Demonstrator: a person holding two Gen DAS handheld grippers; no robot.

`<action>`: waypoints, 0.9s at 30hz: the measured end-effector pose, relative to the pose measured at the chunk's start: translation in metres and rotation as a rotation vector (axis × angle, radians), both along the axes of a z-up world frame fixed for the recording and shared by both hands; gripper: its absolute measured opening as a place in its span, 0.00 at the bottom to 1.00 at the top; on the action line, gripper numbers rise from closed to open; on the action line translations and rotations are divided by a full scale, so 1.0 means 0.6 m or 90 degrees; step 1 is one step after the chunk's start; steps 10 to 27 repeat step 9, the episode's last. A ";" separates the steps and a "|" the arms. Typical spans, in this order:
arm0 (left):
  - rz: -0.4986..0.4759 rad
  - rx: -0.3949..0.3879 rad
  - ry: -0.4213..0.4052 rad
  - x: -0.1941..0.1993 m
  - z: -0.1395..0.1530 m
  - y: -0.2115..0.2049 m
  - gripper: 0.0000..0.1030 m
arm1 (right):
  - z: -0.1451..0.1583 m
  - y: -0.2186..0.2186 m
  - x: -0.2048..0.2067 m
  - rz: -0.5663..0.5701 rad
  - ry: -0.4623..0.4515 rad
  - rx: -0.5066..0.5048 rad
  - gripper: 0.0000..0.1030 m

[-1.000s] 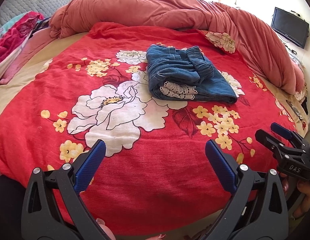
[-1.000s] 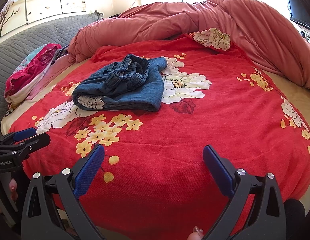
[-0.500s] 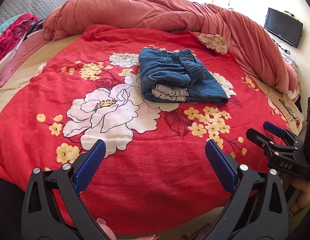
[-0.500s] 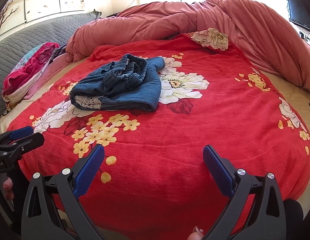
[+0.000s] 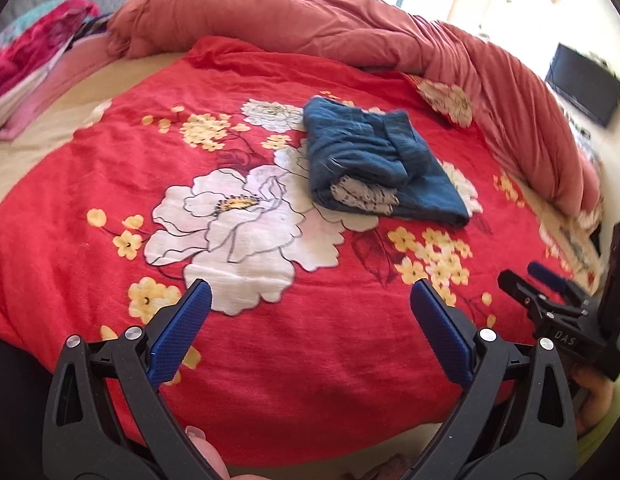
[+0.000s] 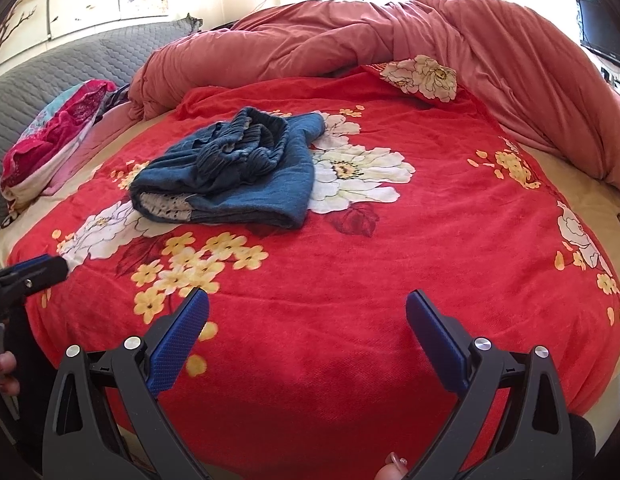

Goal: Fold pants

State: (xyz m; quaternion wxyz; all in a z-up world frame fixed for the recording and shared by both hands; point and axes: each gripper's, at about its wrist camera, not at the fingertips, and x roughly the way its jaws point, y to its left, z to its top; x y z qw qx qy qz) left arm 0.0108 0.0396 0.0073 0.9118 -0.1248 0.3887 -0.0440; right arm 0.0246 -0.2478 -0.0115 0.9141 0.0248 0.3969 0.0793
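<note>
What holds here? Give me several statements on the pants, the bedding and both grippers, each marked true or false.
1. The blue pants lie folded on the red floral blanket. True.
2. The left gripper is shut on the pants. False: its jaws are open and empty, short of the pants.
3. The right gripper has open jaws. True.
4. The pink quilt covers the pants. False: it is bunched at the far side of the bed.
</note>
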 end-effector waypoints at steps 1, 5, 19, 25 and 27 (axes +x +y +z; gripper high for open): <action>0.013 0.006 0.005 0.006 0.002 0.012 0.91 | 0.001 -0.008 0.006 -0.005 0.003 0.005 0.95; 0.103 0.058 0.045 0.057 0.011 0.115 0.91 | 0.022 -0.092 0.052 -0.067 -0.001 0.018 0.95; 0.227 0.105 0.078 0.143 0.023 0.300 0.91 | 0.027 -0.235 0.131 -0.183 0.028 -0.001 0.95; 0.227 0.105 0.078 0.143 0.023 0.300 0.91 | 0.027 -0.235 0.131 -0.183 0.028 -0.001 0.95; 0.227 0.105 0.078 0.143 0.023 0.300 0.91 | 0.027 -0.235 0.131 -0.183 0.028 -0.001 0.95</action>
